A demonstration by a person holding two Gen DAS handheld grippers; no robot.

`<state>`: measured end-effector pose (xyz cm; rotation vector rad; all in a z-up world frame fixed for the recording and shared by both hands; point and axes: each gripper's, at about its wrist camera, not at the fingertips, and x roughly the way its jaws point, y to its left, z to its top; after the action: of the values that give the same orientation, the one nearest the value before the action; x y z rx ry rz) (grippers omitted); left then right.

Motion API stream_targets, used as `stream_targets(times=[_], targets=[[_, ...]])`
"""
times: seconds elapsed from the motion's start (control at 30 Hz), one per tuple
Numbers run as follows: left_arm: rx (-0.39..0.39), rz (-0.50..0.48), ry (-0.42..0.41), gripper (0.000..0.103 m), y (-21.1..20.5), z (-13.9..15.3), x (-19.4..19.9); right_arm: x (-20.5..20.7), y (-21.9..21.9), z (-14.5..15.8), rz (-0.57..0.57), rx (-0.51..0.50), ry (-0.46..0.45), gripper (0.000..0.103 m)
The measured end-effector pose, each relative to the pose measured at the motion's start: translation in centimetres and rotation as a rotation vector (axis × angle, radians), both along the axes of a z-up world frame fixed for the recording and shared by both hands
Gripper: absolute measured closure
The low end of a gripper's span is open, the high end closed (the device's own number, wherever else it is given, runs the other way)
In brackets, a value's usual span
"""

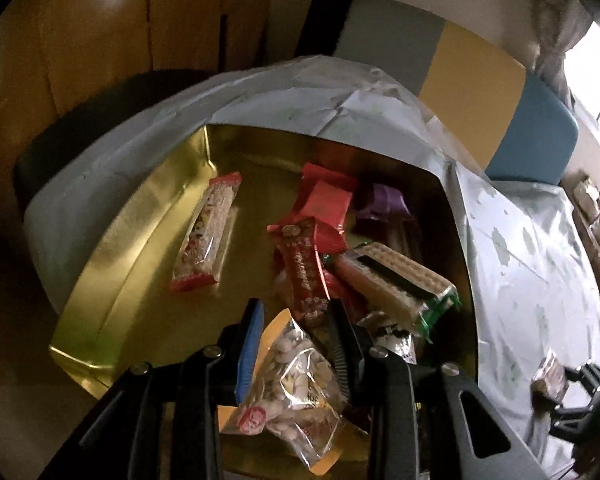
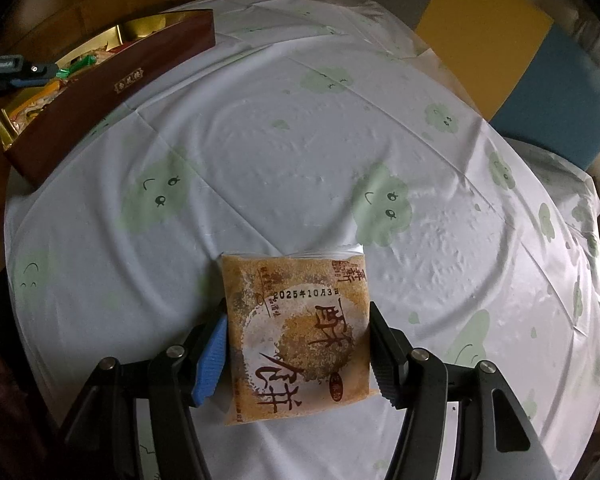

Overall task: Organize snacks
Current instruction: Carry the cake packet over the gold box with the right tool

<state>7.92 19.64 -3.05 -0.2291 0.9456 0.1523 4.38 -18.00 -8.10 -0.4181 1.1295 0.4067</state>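
Observation:
My left gripper (image 1: 296, 320) is over the gold-lined box (image 1: 112, 264) and is shut on a clear bag of nuts (image 1: 296, 380). In the box lie a long red-and-white bar (image 1: 208, 236), red packets (image 1: 324, 200), a purple packet (image 1: 384, 204) and a green-ended cracker pack (image 1: 396, 284). My right gripper (image 2: 298, 312) is shut on a brown pastry packet with black characters (image 2: 300, 336), held just above the tablecloth. From the right wrist view the box shows its dark red side (image 2: 112, 84) at the far left, with the left gripper (image 2: 20, 72) over it.
A white tablecloth with green cloud prints (image 2: 300, 140) covers the round table. Grey, yellow and blue cushions (image 2: 484, 36) lie beyond its far edge. A dark chair (image 1: 328, 8) stands behind the box. The right gripper with its packet shows at the right (image 1: 552, 380).

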Motion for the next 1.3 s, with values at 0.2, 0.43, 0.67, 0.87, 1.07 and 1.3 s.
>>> stream_targets(times=[0.2, 0.43, 0.67, 0.87, 1.07, 1.3], targets=[[0.037, -0.038, -0.021, 0.07, -1.3, 0.9, -1.0, 0.1, 0.0, 0.0, -0.009, 0.004, 0.007, 0.041], [0.073, -0.062, -0.043, 0.07, -2.2, 1.5, -2.0, 0.4, -0.2, -0.1, -0.01, 0.009, 0.009, 0.041], [0.071, -0.065, -0.056, 0.07, -2.3, 1.7, -2.7, 0.9, -0.9, -0.2, -0.03, 0.037, 0.027, 0.041], [0.076, -0.075, -0.065, 0.07, -2.3, 1.8, -3.1, 1.5, -1.6, -0.3, -0.051, 0.054, 0.047, 0.04], [0.075, -0.078, -0.073, 0.07, -2.1, 1.9, -3.5, 2.6, -1.6, -0.4, -0.088, 0.044, 0.072, 0.041], [0.055, -0.052, -0.078, 0.07, -0.5, 2.0, -3.7, 3.8, -0.6, 0.5, -0.163, 0.032, 0.089, 0.042]])
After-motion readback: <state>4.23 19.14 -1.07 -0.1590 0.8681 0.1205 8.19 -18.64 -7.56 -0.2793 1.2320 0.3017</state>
